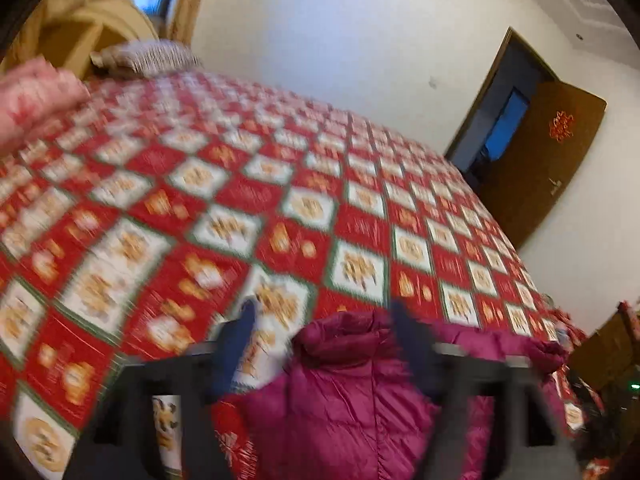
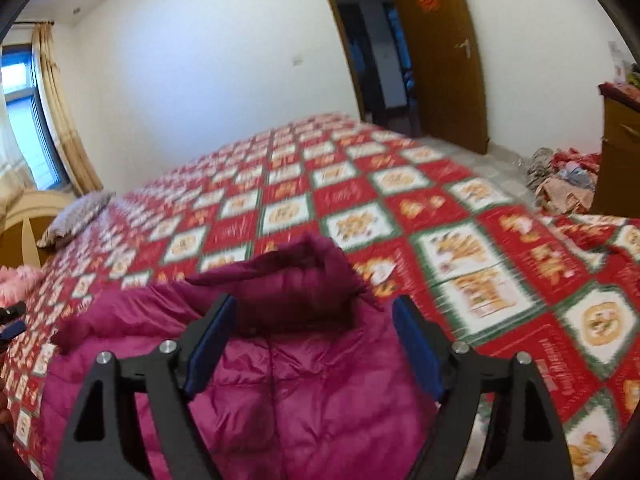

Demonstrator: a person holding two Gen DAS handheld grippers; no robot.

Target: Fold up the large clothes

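Note:
A magenta puffer jacket point(image 2: 280, 392) lies spread on the bed, its hood point(image 2: 308, 268) bunched up at the far end. My right gripper point(image 2: 314, 302) hovers over the jacket just below the hood, open, with its blue pads point(image 2: 210, 344) wide apart and not pressing the fabric. In the blurred left wrist view the same jacket point(image 1: 352, 400) fills the lower middle. My left gripper point(image 1: 324, 312) is open above the jacket's far edge; its right finger stands over the fabric and its left one over the bedspread.
The bed carries a red, white and green checked cover point(image 2: 400, 208). A patterned pillow point(image 2: 76, 216) and pink bedding point(image 1: 36, 96) lie near the headboard. Beyond the bed stands an open brown door point(image 2: 440, 56). A wooden cabinet point(image 2: 620, 160) and a heap of clothes point(image 2: 560, 180) are at the right.

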